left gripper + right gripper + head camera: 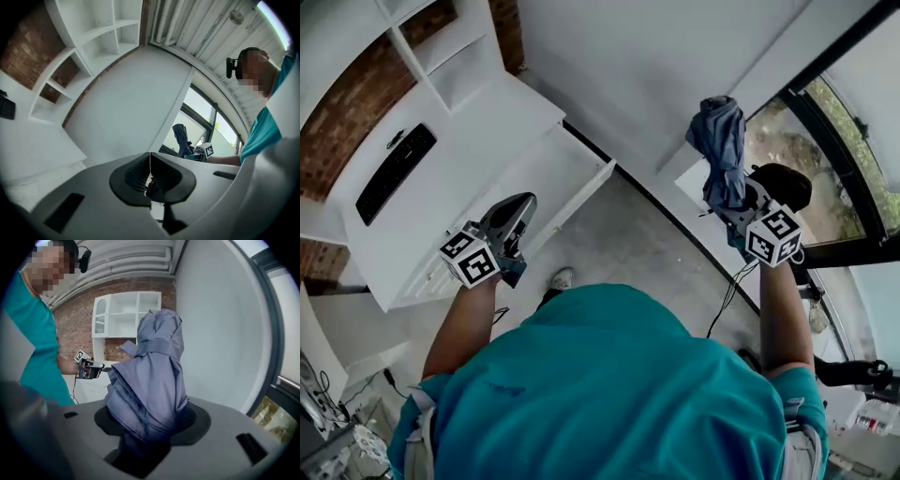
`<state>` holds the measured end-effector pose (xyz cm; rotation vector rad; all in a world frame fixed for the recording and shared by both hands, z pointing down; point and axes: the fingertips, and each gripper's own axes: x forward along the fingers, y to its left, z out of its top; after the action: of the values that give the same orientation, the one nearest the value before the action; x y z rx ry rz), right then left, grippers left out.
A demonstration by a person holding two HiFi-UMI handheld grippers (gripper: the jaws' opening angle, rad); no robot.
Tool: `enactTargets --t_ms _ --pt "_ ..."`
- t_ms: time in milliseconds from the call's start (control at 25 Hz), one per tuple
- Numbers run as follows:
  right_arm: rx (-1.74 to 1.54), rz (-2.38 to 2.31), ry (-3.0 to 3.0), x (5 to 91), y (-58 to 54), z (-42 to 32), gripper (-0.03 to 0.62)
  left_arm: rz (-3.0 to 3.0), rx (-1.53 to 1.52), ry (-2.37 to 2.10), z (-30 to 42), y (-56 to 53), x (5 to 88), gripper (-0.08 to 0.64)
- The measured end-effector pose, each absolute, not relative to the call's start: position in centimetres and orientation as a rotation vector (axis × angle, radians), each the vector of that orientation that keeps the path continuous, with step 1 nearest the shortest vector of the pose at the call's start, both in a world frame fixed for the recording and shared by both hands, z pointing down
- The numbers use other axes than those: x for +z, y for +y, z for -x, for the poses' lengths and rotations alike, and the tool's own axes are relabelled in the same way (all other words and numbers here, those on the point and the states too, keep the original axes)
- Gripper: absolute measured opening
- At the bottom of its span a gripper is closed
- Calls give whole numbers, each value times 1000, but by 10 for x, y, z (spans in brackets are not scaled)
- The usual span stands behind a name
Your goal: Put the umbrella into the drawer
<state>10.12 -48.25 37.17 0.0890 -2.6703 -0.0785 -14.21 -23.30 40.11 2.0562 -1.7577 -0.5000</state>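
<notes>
A: Status?
B: Right gripper (pixel 736 211) has its jaws clamped on the folded umbrella (pixel 720 141), up by the window (pixel 811 178) and well apart from the drawer (pixel 548 173). Drawer is already open.
A: Left?
B: Left gripper (pixel 514 223) jaws together, nothing held, near the drawer. Count: one umbrella, one open drawer, two grippers. Carry-over and drop-in are left.

Head view steeply down; close, opposed gripper views; umbrella (pixel 722 141) in all.
</notes>
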Motion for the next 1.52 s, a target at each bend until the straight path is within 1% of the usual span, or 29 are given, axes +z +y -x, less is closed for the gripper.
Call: enactTargets --t_ms 160,280,480,640,840,1080,1320,1520 --pt "-269 222 -2556 397 -456 10 232 -1873 -550 -1908 181 -174 425 18" --pt "-425 404 -2442 428 -427 79 230 -1773 -568 -1980 208 -138 442 17" --pt "-592 698 -2223 496 -361 173 227 -1579 -608 -2085 244 -71 477 18" --pt "-680 893 -2046 560 -308 226 225 -1428 -635 -2136 259 -22 507 18" --pt "-806 1052 -1839 637 -269 256 225 -1311 -659 -2143 272 11 538 18" --pt "-905 1181 -1626 719 -243 261 224 -1219 -685 -2106 280 27 569 18" --pt "-963 1208 -1514 767 -242 260 224 -1181 -702 -2053 281 28 590 17" --pt "-1001 1230 -1475 788 -241 260 224 -1185 -706 -2021 282 20 594 17"
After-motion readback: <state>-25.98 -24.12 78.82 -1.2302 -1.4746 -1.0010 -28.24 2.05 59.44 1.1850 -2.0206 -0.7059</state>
